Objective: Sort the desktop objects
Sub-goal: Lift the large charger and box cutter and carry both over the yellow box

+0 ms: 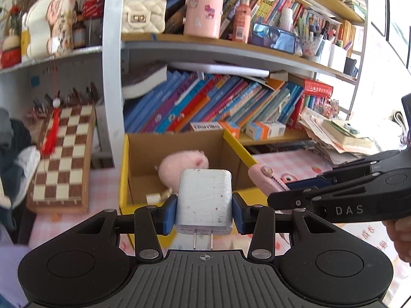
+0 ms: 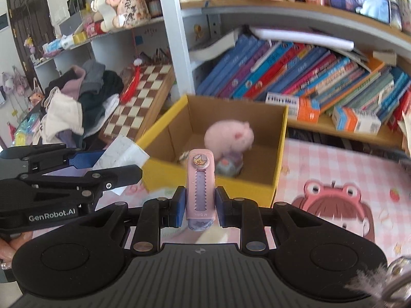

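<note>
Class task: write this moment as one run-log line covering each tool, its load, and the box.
left tool: shut on white charger | right tool: shut on pink eraser | yellow box: holds pink plush

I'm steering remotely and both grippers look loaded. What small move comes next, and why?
Probably carry both a little forward over the yellow-rimmed cardboard box, then release. The left gripper clamps a white charger and the right gripper clamps a pink eraser; both sit short of the box's near rim, and a pink plush already lies inside, so that looks like the drop spot.
</note>
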Action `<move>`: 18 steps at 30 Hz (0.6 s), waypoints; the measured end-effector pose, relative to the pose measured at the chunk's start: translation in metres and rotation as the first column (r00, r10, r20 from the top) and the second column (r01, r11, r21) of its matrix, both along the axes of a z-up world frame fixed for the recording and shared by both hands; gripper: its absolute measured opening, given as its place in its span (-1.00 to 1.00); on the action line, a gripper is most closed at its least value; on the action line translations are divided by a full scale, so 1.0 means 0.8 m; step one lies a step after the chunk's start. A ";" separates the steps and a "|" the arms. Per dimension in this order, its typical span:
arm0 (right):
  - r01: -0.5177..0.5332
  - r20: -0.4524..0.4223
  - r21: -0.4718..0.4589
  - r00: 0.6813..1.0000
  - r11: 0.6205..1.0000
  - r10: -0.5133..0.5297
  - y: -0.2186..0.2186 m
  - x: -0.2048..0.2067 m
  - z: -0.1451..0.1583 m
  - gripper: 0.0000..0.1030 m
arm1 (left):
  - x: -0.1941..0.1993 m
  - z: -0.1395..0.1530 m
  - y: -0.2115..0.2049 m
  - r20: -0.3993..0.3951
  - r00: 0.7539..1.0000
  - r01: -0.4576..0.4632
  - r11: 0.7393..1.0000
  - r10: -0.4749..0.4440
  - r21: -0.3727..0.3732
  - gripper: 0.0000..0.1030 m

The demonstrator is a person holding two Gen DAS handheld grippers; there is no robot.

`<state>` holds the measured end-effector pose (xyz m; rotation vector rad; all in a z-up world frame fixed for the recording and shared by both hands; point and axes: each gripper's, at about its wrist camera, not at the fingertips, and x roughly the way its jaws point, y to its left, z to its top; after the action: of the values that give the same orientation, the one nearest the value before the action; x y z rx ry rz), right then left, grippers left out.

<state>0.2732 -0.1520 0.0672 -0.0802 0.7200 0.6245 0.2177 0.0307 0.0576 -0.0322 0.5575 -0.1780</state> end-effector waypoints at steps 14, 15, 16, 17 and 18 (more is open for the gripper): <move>-0.016 0.032 -0.067 0.999 0.998 0.018 0.032 0.088 0.001 -0.55 | 0.074 -0.001 0.017 0.004 0.999 -0.033 0.998 0.033 0.052 -0.18; -0.020 0.028 -0.077 0.999 0.997 0.022 0.036 0.096 -0.002 -0.55 | 0.080 -0.003 0.018 -0.002 0.999 -0.037 0.998 0.037 0.056 -0.18; -0.024 0.023 -0.085 0.999 0.996 0.026 0.039 0.103 -0.005 -0.55 | 0.087 -0.007 0.019 -0.008 0.999 -0.040 0.997 0.041 0.060 -0.18; -0.028 0.016 -0.094 0.999 0.995 0.030 0.042 0.110 -0.009 -0.55 | 0.095 -0.010 0.020 -0.013 0.999 -0.044 0.997 0.045 0.065 -0.18; -0.034 0.009 -0.103 0.999 0.994 0.035 0.046 0.117 -0.013 -0.55 | 0.102 -0.014 0.021 -0.019 0.999 -0.048 0.996 0.050 0.072 -0.18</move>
<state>0.3667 -0.1151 0.0567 -0.1911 0.7418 0.6195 0.2995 0.0477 0.0464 0.0220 0.5834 -0.1098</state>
